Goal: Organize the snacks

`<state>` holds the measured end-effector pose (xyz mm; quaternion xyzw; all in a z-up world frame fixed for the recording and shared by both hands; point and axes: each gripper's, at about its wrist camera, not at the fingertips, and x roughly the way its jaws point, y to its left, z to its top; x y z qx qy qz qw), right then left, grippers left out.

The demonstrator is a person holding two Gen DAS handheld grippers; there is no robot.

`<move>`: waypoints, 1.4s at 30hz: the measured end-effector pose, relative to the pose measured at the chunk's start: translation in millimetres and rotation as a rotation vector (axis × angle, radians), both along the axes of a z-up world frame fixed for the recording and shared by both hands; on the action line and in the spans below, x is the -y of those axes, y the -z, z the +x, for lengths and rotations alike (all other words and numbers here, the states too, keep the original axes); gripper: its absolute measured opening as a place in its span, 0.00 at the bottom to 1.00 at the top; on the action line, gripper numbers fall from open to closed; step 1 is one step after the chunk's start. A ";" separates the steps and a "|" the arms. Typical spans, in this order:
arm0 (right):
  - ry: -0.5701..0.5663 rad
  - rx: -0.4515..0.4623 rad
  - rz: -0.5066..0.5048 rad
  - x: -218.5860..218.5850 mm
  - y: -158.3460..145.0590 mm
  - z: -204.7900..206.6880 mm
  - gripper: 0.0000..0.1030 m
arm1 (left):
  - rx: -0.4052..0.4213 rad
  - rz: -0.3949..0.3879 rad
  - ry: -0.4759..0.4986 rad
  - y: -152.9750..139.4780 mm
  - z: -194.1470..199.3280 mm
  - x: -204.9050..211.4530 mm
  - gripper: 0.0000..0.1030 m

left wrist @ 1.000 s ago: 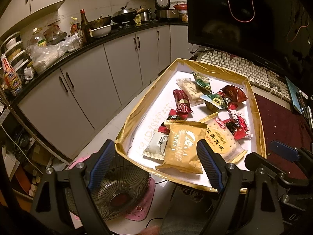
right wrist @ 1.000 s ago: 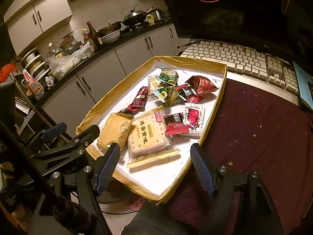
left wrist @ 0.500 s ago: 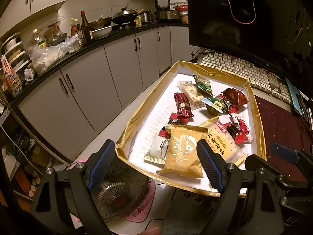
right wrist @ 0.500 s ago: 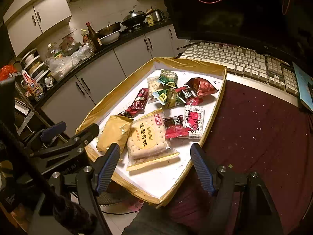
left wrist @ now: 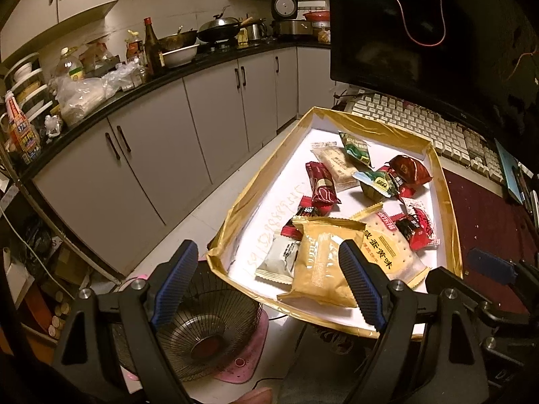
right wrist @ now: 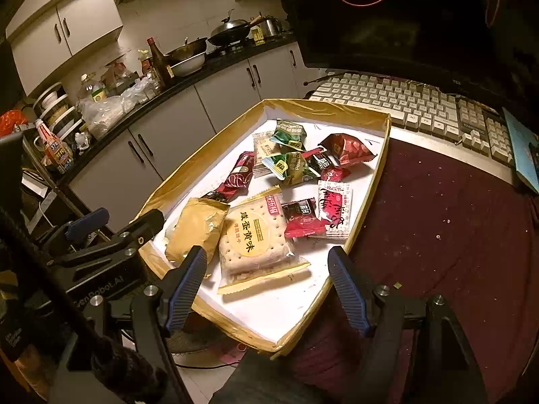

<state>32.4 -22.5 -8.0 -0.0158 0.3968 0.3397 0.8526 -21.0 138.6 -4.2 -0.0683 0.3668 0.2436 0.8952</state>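
Observation:
A shallow gold-rimmed white tray holds several snack packets. A tan packet and a round cracker pack lie at its near end. Red packets, green packets and a small white packet lie further in. My left gripper is open and empty, just short of the tray's near left corner. My right gripper is open and empty above the tray's near end, over the cracker pack.
A beige keyboard and a dark monitor stand behind the tray. A maroon cloth covers the table to its right. A floor heater with a wire grille sits below the left gripper. Kitchen cabinets run along the left.
Both grippers have drawn back slightly from the tray, so it sits a little further away in both views. The packets have not moved.

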 end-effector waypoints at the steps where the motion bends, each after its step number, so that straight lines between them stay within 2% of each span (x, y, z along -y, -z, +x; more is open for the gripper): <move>1: -0.003 0.000 0.000 -0.2 0.1 0.2 0.72 | -0.005 0.000 -0.002 1.7 0.4 -0.1 0.83; 12: -0.002 0.008 -0.011 -2.4 -4.5 1.1 0.72 | -0.030 -0.008 0.007 2.5 3.0 1.6 0.83; 15: -0.007 -0.015 -0.003 -4.4 -4.0 3.5 0.72 | -0.026 -0.002 0.006 0.8 0.9 2.3 0.83; 18: -0.004 0.014 -0.009 -5.9 -7.7 -0.3 0.72 | -0.026 -0.001 0.007 -0.1 -0.3 2.2 0.83; 42: 0.009 0.012 -0.011 -10.7 -6.2 1.7 0.72 | -0.021 0.006 -0.008 0.1 -7.8 -10.8 0.83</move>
